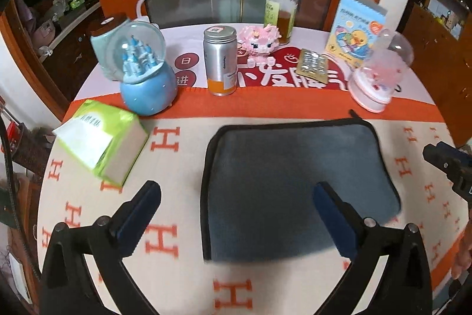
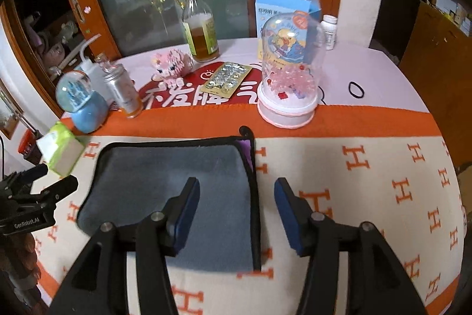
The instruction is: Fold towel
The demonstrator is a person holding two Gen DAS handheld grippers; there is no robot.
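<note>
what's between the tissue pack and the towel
Only bare blanket with its orange H print lies between the tissue pack and the towel; the left wrist view shows that best.

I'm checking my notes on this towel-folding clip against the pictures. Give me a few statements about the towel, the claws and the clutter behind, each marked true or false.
1. Both claws are open and hold nothing. True: the left claw and the right claw each hover with fingers apart over the towel.
2. The towel is grey with a dark edge. True.
3. The tissue pack lies on the towel. False: it lies on the tablecloth, off the towel's left side.
4. The silver can lies tipped over. False: it stands upright.
5. The bottle holds amber liquid. True.
6. The towel is bunched in a heap. False: it lies flat.
</note>
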